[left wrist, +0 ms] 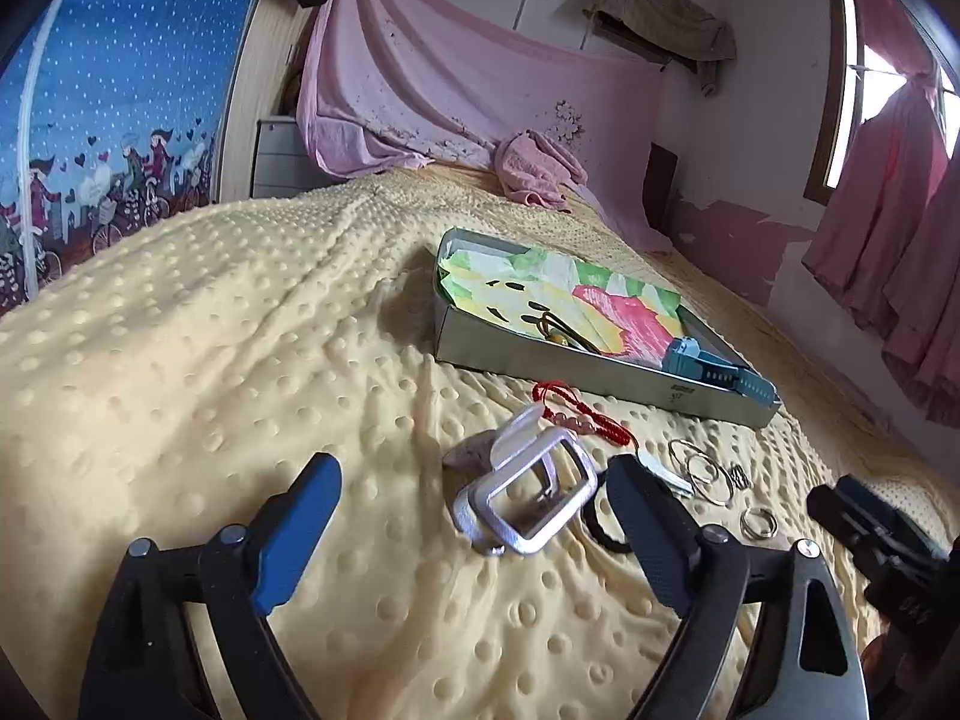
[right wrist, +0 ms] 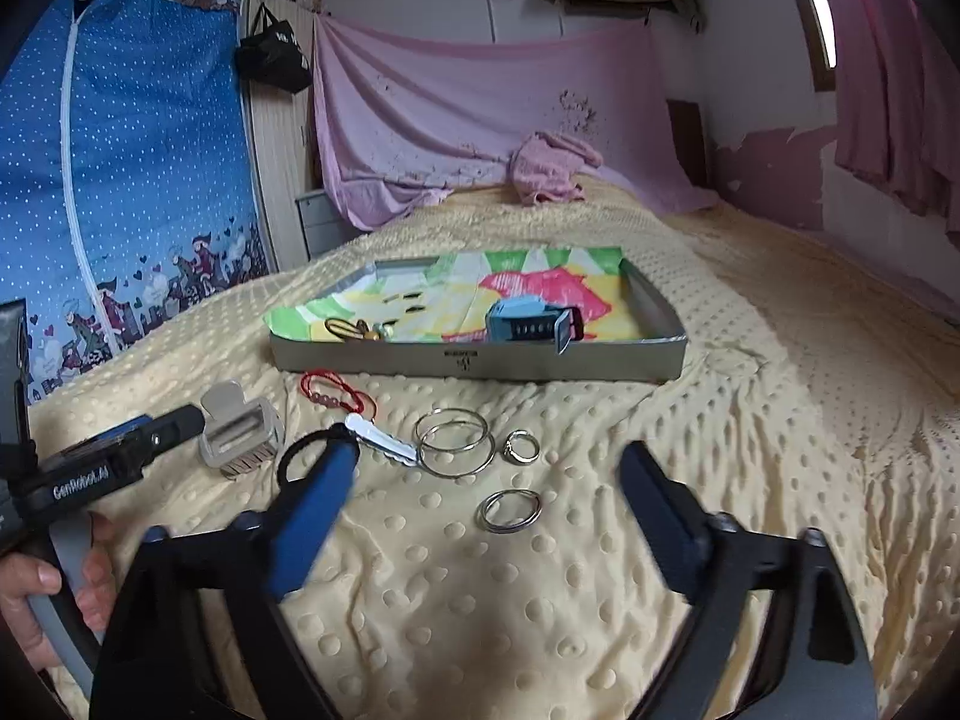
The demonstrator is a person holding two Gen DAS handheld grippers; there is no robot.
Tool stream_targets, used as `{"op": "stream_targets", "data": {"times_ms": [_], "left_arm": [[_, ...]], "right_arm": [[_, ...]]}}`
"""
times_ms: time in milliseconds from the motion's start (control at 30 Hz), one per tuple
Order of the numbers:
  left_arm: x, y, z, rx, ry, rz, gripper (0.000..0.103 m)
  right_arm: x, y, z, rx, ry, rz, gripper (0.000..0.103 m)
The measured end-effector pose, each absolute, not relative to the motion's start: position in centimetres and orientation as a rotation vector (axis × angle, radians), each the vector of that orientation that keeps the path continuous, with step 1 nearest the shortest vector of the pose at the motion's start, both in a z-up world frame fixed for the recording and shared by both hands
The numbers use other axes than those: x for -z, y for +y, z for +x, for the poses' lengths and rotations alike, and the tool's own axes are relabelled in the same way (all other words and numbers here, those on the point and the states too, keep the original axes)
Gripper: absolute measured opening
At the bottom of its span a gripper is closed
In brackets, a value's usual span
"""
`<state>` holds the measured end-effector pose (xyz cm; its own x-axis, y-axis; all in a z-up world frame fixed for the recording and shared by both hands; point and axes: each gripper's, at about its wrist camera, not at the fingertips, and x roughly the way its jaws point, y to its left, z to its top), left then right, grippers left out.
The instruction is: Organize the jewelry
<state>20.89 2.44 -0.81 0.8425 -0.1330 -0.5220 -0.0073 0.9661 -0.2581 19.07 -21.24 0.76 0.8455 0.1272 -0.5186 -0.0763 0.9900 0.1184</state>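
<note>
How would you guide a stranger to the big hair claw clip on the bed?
Find the shallow grey cardboard tray on the yellow dotted blanket. Before its left corner lies a red cord bracelet; left of it sits the pale rectangular hair claw clip, the only bulky, toothed piece among thin rings.

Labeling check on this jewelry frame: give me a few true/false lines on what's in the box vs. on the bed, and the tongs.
1. The blue watch lies in the box. True.
2. The red bracelet is in the box. False: it lies on the blanket, in front of the box.
3. The left tongs grip the hair claw. False: the claw sits between open fingers, unpressed.
4. Several metal rings lie loose on the blanket. True.
5. The right tongs hold a ring. False: they are open and empty.
</note>
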Motion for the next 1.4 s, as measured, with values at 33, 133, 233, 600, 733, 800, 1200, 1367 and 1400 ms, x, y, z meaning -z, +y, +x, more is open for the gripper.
{"op": "stream_targets", "data": {"times_ms": [33, 133, 233, 600, 733, 800, 1200, 1367, 1400], "left_arm": [[1.0, 2.5, 21.4, 0.075, 0.572, -0.27, 0.083], [1.4, 2.6, 22.3, 0.096, 0.591, -0.291, 0.073], [2.0, 2.5, 23.1, 0.126, 0.618, -0.304, 0.058], [2.1, 1.5, 23.3, 0.153, 0.632, -0.271, 0.026], [2.0, 1.6, 23.1, 0.157, 0.635, -0.264, 0.024], [1.9, 1.4, 22.9, 0.158, 0.635, -0.251, 0.023], [1.1, -0.3, 20.6, 0.179, 0.62, -0.188, 0.017], [1.0, -0.2, 20.0, 0.196, 0.615, -0.203, 0.017], [1.0, -0.2, 19.9, 0.198, 0.614, -0.206, 0.017]], "right_arm": [[-0.4, -21.2, 19.7, -0.109, 0.572, 0.093, 0.068], [0.7, -21.3, 21.3, -0.101, 0.626, 0.093, 0.066], [1.9, -21.5, 22.7, -0.101, 0.684, 0.106, 0.053], [4.0, -20.6, 23.1, -0.146, 0.762, 0.112, 0.036], [4.0, -20.1, 22.9, -0.177, 0.763, 0.098, 0.026], [3.9, -19.8, 22.7, -0.196, 0.761, 0.086, 0.026], [2.6, -19.4, 21.3, -0.259, 0.701, 0.058, 0.026], [2.5, -20.0, 21.3, -0.253, 0.694, 0.077, 0.026], [2.5, -19.9, 21.4, -0.253, 0.694, 0.077, 0.026]]}}
